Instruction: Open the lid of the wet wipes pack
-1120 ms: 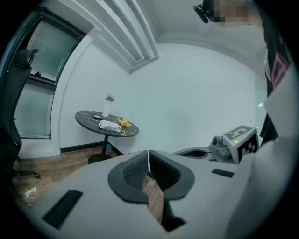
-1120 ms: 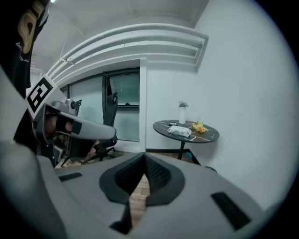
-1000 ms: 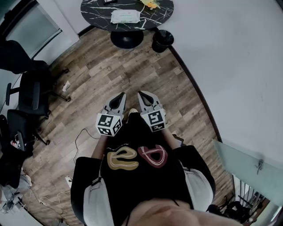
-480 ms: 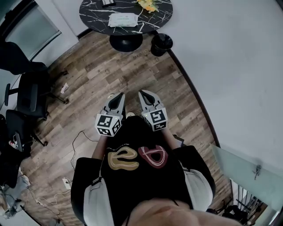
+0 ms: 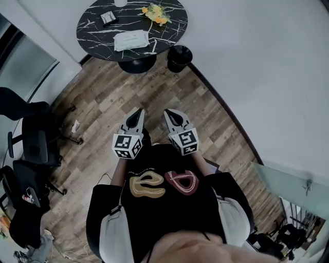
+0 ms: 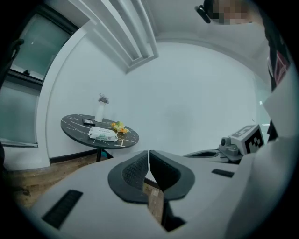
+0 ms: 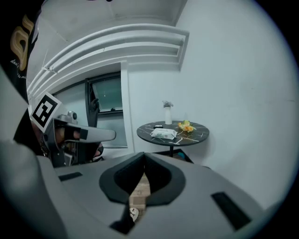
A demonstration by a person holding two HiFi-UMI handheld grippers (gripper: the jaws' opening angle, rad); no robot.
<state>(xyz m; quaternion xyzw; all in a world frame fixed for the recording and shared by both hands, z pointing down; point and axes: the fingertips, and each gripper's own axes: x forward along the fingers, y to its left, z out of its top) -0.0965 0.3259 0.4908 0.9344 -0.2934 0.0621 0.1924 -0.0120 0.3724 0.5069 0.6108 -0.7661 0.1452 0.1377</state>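
You stand on the brown wood-plank floor, well apart from the round black marble-veined table. You hold both tongs side by side in front of your chest, pointed toward it. That reads as a carrying pose for the approach, not a reach.

The left gripper has its jaws pressed together on nothing. The right gripper is likewise closed and empty.

The white rectangular wet wipes pack lies flat near the table edge closest to you, so it should need only a short reach. Its lid is too small to read from here. Toward the far edge sit orange and yellow flowers and a small dark flat object.

Bare floor runs straight ahead of you to the table. Black office chairs crowd your left, and a small black bin stands just beside the pedestal on the right. The pale wall closes in on that side, so a straight line looks safest.
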